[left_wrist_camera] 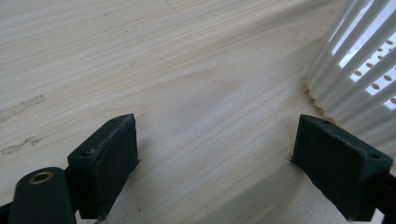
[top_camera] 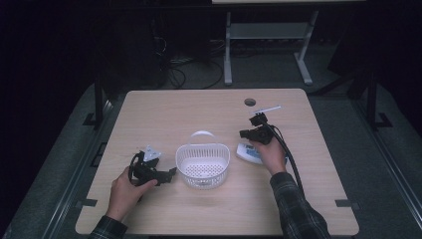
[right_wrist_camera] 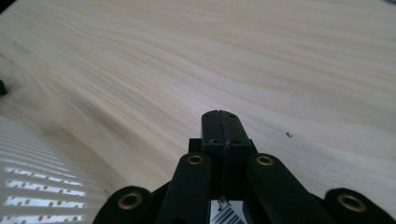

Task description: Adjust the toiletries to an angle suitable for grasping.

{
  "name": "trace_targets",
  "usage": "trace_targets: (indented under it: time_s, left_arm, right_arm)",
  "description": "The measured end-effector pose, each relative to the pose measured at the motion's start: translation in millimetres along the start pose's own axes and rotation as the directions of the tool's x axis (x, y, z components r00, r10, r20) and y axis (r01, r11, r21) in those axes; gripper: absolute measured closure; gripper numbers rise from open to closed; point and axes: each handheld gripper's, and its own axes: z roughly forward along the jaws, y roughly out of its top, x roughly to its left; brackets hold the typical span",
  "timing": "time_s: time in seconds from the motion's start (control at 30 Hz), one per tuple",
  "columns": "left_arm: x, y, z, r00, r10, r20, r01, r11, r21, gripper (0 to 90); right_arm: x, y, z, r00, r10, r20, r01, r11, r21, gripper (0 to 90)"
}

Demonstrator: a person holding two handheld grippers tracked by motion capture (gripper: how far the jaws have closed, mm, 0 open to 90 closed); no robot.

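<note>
Two hand-held grippers flank a white slatted basket (top_camera: 203, 166) that stands near the middle of the pale wooden surface (top_camera: 209, 107), a little toward the person's edge. The left hand-held gripper (top_camera: 166, 174) lies low just left of the basket, its jaws spread wide with nothing but bare wood between them. The right hand-held gripper (top_camera: 258, 119) sits to the right of the basket and slightly beyond it, its jaws pressed together with no thing visible between the tips. Under the right hand, just right of the basket, rests a small white and blue packet (top_camera: 247, 152).

Beyond the basket the surface runs bare to its far edge, broken there by a round cable hole (top_camera: 250, 102); the strip between the basket and the near edge is also open. Left of the left hand-held gripper and right of the right forearm, bare wood reaches the side edges.

The left gripper view brings the basket's ribbed wall (left_wrist_camera: 355, 70) up close beside one pad (left_wrist_camera: 334, 161), near but apart, with faint scuff marks on the wood farther off. The right gripper view shows the closed jaw tips (right_wrist_camera: 220, 126) over open wood, the basket's rim (right_wrist_camera: 42, 177) at the lower corner, and a barcode label (right_wrist_camera: 225, 215) low between the gripper's arms.
</note>
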Motion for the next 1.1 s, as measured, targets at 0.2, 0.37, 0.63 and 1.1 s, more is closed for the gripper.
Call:
trace_targets:
  time_s: [0.2, 0.37, 0.63, 1.1]
  left_arm:
    - [0.0, 0.0, 0.0, 1.0000, 0.001, 0.001, -0.001, 1.0000, 0.000, 13.1]
    - [0.0, 0.0, 0.0, 1.0000, 0.001, 0.001, -0.001, 1.0000, 0.000, 13.1]
    - [0.0, 0.0, 0.0, 1.0000, 0.002, 0.001, -0.002, 1.0000, 0.000, 13.1]
    - [0.0, 0.0, -0.1, 1.0000, 0.002, 0.001, -0.002, 1.0000, 0.001, 13.1]
  right_arm:
    - [-0.7, -4.6, 11.9, 0.9998, -0.004, 0.019, 0.003, 0.999, 0.040, 89.7]
    - [-1.9, -7.7, 15.7, 0.9999, 0.004, 0.015, -0.005, 0.999, 0.054, 89.7]
    - [-2.0, -18.5, 12.4, 0.9998, 0.012, -0.014, -0.011, 0.998, 0.063, 89.7]
    - [11.9, -39.1, 0.5, 0.9978, -0.037, -0.054, 0.041, 0.996, 0.073, 89.7]
